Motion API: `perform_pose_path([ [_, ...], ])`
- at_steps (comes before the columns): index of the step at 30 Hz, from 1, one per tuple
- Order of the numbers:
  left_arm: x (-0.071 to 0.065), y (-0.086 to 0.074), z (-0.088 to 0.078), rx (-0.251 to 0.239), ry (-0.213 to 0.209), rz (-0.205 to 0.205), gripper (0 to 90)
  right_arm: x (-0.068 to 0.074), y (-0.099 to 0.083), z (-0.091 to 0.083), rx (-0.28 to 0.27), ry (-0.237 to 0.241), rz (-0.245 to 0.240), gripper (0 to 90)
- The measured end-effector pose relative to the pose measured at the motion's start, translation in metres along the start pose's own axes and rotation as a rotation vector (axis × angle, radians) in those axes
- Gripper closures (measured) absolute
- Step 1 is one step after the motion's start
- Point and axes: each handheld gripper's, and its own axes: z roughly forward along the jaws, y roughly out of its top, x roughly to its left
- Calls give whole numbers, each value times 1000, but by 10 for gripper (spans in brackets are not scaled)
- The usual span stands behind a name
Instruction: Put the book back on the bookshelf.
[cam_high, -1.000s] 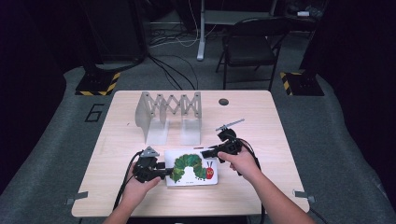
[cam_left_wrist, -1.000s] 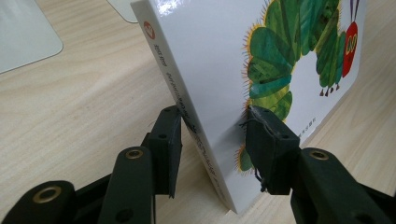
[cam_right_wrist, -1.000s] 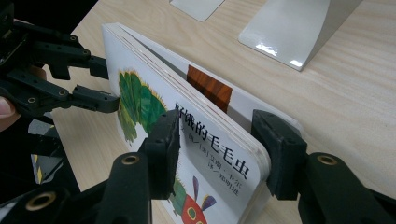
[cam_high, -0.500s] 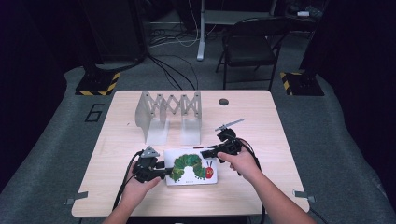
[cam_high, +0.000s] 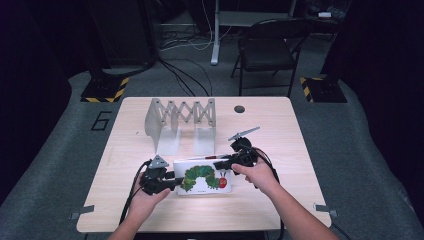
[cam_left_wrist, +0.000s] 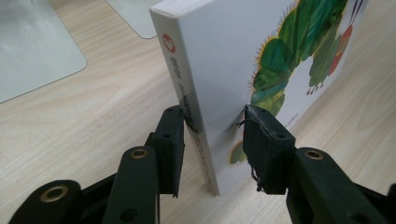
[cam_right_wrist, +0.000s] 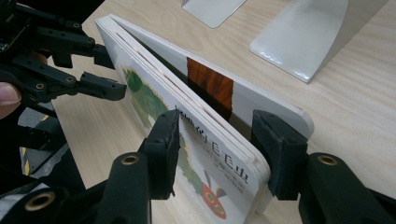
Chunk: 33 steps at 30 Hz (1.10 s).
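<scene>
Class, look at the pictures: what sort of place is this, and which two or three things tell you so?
Probably a lab or studio set up for recording. A lone wooden table stands on grey carpet, hazard-striped floor bases and loose cables lie behind it, beside a folding chair.

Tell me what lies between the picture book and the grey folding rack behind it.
Bare wooden table. In the high view, a strip of it separates the picture book from the grey folding rack and its base plates; nothing lies on it.
</scene>
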Motion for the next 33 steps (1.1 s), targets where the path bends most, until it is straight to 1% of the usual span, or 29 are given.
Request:
perform_pose_path([
  [1,0,0,-1,-5,6,8,596,1,0,0,-1,0,-2,521],
  [2,-1,0,-2,-2,3,2,599,2,1,-1,3,2,-8,518],
  [3,0,0,-3,-6,10,13,603,3,1,-1,-2,2,-7,514],
  [4,-1,-1,-3,-18,14,5,606,4,1,-2,-1,2,-12,510],
  [6,-2,-1,-6,-10,9,12,610,6,0,-2,1,2,-24,503],
  [7,-3,-2,-6,-14,8,7,611,6,0,-2,3,0,-40,500],
  [8,-3,-3,-7,-13,9,14,612,8,-1,-2,2,-3,-37,497],
  [9,-4,-4,-7,-15,6,13,614,8,-2,-2,6,-3,-49,496],
  [11,-5,-5,-8,-17,7,15,616,9,-3,-2,1,-1,-54,493],
  [12,-5,-5,-9,-17,6,19,616,9,-4,-2,1,-2,-69,492],
  [13,-6,-5,-9,-21,8,21,616,9,-5,-3,3,-2,-72,491],
  [14,-7,-7,-10,-22,10,32,616,11,-6,-3,3,0,-66,490],
  [15,-7,-7,-10,-22,10,32,612,11,-7,-4,3,-2,-79,485],
  [17,-9,-8,-10,-25,9,39,605,11,-8,-3,-1,0,-80,482],
  [18,-10,-9,-11,-24,1,38,605,11,-9,-4,2,1,-92,478],
  [19,-11,-10,-11,-29,2,46,593,13,-10,-4,-8,2,-85,471],
  [20,-12,-10,-11,-30,2,45,583,12,-12,-4,-5,3,-96,469],
  [21,-12,-11,-11,-26,1,47,576,13,-13,-5,-7,3,-86,468],
  [22,-13,-11,-11,-29,-2,44,567,13,-13,-5,-5,4,-100,466],
  [23,-14,-11,-12,-30,0,49,564,14,-14,-5,-8,4,-96,463],
  [25,-15,-13,-12,-33,-8,47,561,15,-16,-6,-10,4,-103,455],
  [26,-14,-13,-13,-28,-12,55,560,17,-17,-6,-10,8,-97,453],
  [27,-15,-14,-13,-28,-18,54,559,16,-18,-7,-3,7,-116,451],
  [29,-14,-14,-14,-29,-25,63,551,17,-20,-8,-1,13,-113,446],
  [30,-14,-14,-14,-28,-26,70,542,16,-20,-8,-8,13,-122,444],
  [32,-13,-14,-13,-27,-25,71,536,16,-21,-9,-15,4,-119,438],
  [33,-13,-14,-12,-37,-17,70,521,15,-21,-10,-8,4,-120,436],
])
